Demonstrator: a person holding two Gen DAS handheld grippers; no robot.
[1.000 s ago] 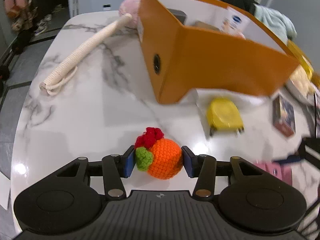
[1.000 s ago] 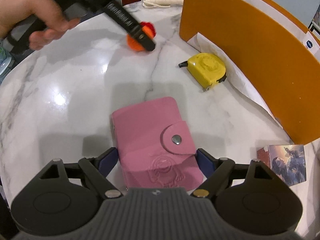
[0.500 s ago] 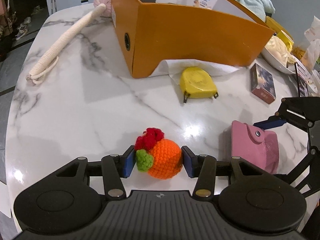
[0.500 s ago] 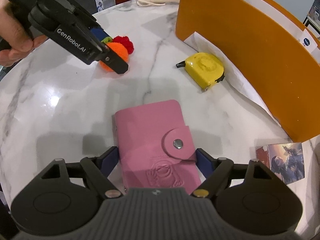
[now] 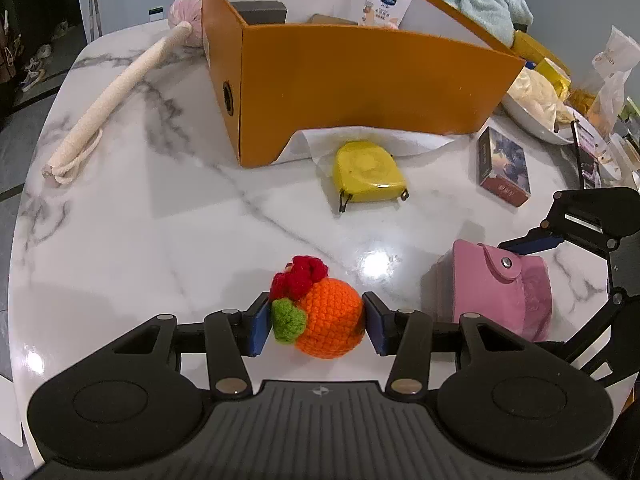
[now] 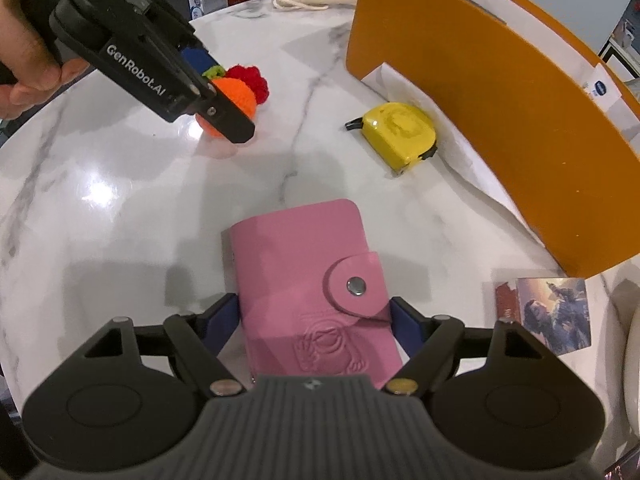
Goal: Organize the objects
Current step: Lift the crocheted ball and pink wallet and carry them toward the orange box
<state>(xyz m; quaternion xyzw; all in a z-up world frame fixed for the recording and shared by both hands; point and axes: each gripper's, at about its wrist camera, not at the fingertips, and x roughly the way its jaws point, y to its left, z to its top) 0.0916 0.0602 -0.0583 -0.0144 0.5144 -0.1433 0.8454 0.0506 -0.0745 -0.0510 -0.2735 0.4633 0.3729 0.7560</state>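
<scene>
The crocheted orange (image 5: 330, 322) is clenched between the blue pads of the left tongs (image 5: 316, 322), just above the marble worktop (image 5: 120, 240), well short of the orange box (image 5: 360, 76). It is judged to be light and soft: the yarn body gives under pressure, so a hold across its round middle, as now, is likely to be secure, while the red and green trimmings at the top are better left unsqueezed. Slipping is unlikely, since yarn grips well.

The pink wallet (image 6: 312, 300) lies flat on the worktop between the jaws of the right tongs (image 6: 314, 326), which have just been closing around it. Its long edges are flanked by the pads, with one pad at the snap flap; whether the pads already press cannot be told for certain. The wallet is judged stiffer and a little heavier, with a smooth cover that may slide, so a firm hold across the long edges near the middle is called for.

A yellow tape measure (image 5: 368, 172) and a small picture box (image 5: 504, 168) lie beside the orange box, untouched.
</scene>
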